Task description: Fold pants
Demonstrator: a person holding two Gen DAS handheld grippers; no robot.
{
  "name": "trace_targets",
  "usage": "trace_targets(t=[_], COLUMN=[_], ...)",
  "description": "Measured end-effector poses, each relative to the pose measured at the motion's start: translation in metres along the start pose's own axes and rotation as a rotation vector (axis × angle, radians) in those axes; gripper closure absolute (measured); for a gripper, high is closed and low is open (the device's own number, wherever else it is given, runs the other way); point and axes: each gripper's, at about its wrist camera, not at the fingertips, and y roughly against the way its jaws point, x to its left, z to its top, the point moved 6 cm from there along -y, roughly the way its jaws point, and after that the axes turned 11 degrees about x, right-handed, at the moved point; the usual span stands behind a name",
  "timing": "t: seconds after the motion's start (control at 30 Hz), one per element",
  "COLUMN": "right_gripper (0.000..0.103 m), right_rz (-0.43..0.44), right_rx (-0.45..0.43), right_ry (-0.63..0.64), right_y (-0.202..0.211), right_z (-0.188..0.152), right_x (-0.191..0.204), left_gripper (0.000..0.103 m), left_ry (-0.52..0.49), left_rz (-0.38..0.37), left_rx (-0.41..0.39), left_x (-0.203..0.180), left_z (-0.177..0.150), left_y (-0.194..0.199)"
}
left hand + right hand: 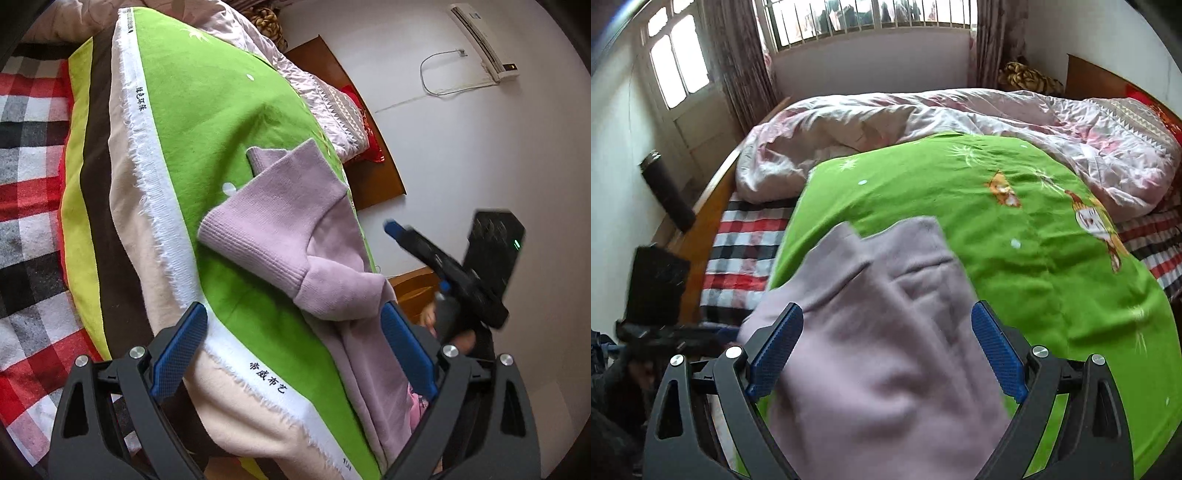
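Lilac pants [295,236] with ribbed cuffs lie crumpled on a green printed cloth [207,122] spread over the bed. My left gripper [295,354] hovers low over the cloth's near edge, jaws wide open; its right pad [404,350] sits beside the pants' fabric without pinching it. My right gripper [886,354] is also open, high above the pants [882,332], which look blurred between its jaws, not pinched. In the left wrist view the right gripper [443,273] shows blurred at the right, held by a hand.
A pink quilt [923,114] is bunched along the far side of the bed. A red, black and white checked blanket [29,177] lies under the cloth. The wooden bed frame [701,229], a dark cylinder [666,188] and a barred window [871,18] are beyond.
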Motion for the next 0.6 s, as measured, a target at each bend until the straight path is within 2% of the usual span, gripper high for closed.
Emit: trace_targets(t=[0.17,0.33,0.53,0.6], right_gripper=[0.014,0.014,0.014,0.019], right_rz=[0.028,0.119,0.238,0.250], right_rx=[0.034,0.048,0.088,0.089], right_ry=[0.031,0.061,0.132,0.122], right_y=[-0.017,-0.026,-0.048,-0.054], right_z=[0.018,0.025,0.026,0.028], right_x=[-0.014,-0.023,-0.011,-0.011], left_gripper=[0.007,0.007,0.008,0.008], left_ry=[0.033,0.057,0.075,0.068], left_rz=[0.000,-0.002,-0.012,-0.002], left_rx=[-0.005,-0.044,-0.079,-0.073], left_x=[0.003,0.003,0.009,0.008], left_z=[0.009,0.016,0.020,0.022], left_y=[-0.003,0.000,0.003,0.002])
